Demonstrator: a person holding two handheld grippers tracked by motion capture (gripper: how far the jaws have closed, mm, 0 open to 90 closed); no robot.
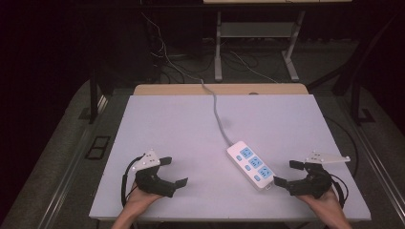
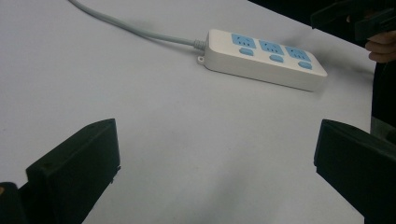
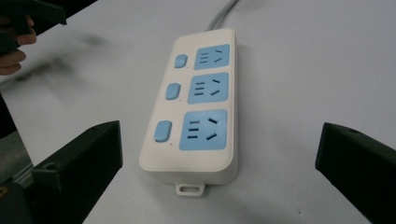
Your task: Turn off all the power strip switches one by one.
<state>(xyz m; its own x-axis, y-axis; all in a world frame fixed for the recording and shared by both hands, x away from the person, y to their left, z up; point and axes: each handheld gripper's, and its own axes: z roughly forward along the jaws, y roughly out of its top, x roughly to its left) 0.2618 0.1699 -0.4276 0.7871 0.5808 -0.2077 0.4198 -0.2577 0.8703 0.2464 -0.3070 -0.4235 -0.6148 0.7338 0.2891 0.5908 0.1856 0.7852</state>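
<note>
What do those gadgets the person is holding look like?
Each is a black handheld tool ending in two blocky black jaws. The left gripper and right gripper each carry a pale grey three-cornered plate on top and trail a black cable. The person's forearms are bare, with no sleeves in view.

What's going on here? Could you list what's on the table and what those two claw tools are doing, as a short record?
surface: white rectangular table top
object: white plastic power strip with three blue sockets and three blue switches, lying flat, right of centre
cord: grey cable running from the strip to the far table edge
left hand-held gripper: open, holding nothing, near the front left
right hand-held gripper: open, holding nothing, just right of the strip
plugs in sockets: none
</note>
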